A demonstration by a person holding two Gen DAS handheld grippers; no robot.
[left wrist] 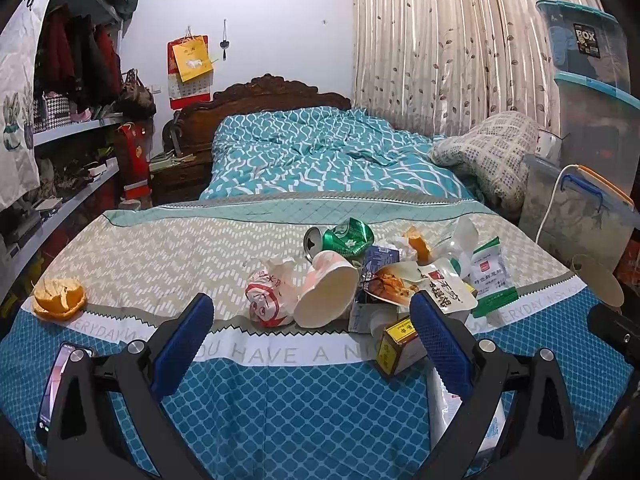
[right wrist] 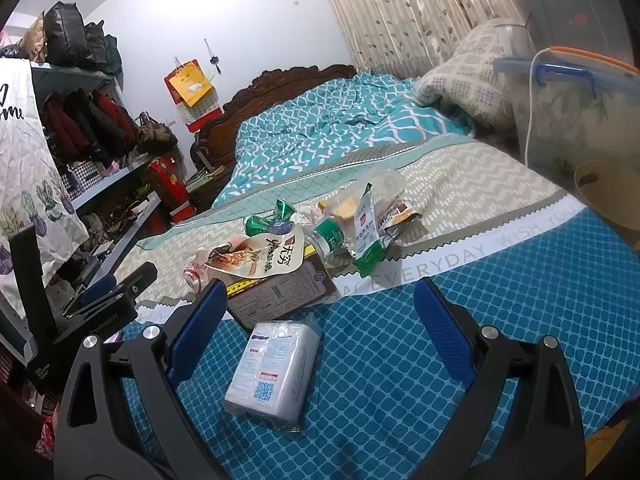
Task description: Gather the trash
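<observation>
Both the left gripper [left wrist: 310,338] and right gripper [right wrist: 318,330] hover with fingers spread, empty; trash pile [left wrist: 360,276] mid-frame on the bed [left wrist: 280,392].

A bed [left wrist: 280,400] covered in a teal and beige patterned blanket holds a heap of trash: a crushed green can [left wrist: 344,236], a paper cup [left wrist: 326,294] on its side, snack wrappers and a small brown box [left wrist: 396,346]. An orange peel [left wrist: 59,298] lies well apart, a tissue pack [right wrist: 272,368] nearer the foot.
</observation>
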